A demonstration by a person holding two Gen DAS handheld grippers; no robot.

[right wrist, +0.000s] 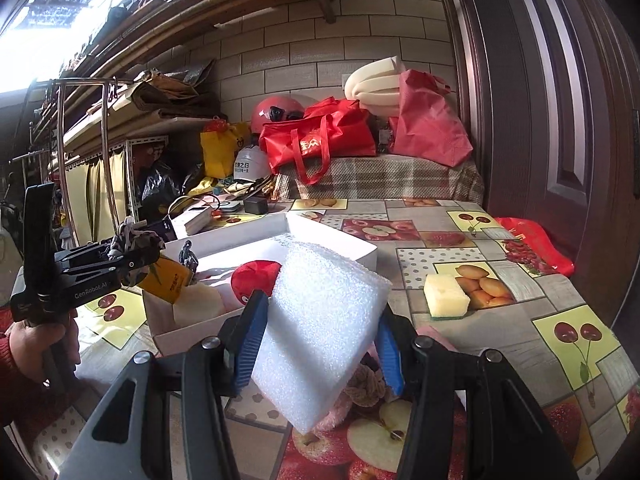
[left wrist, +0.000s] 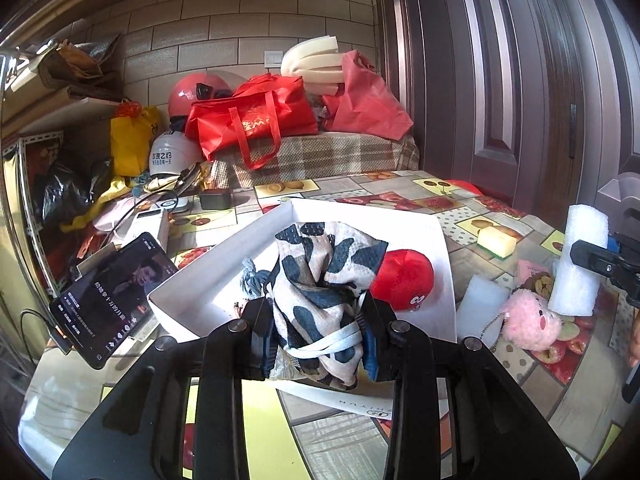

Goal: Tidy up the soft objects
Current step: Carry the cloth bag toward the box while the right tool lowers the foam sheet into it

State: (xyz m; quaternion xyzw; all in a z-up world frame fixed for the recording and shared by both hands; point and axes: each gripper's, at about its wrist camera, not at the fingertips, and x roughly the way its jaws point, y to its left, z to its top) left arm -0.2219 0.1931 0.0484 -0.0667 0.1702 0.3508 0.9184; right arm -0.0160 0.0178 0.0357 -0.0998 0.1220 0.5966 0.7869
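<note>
My left gripper is shut on a cream cloth pouch with dark blue patches, held over the near edge of a white cardboard box. A red plush ball lies inside the box. My right gripper is shut on a white foam block, held above the table to the right of the box. The left gripper with the pouch shows in the right wrist view. The foam block also shows in the left wrist view. A pink plush toy and a yellow sponge lie on the table.
A fruit-patterned tablecloth covers the table. A phone leans at the box's left. Another white foam piece lies right of the box. Red bags, helmets and foam rolls pile up at the back. A brown door stands to the right.
</note>
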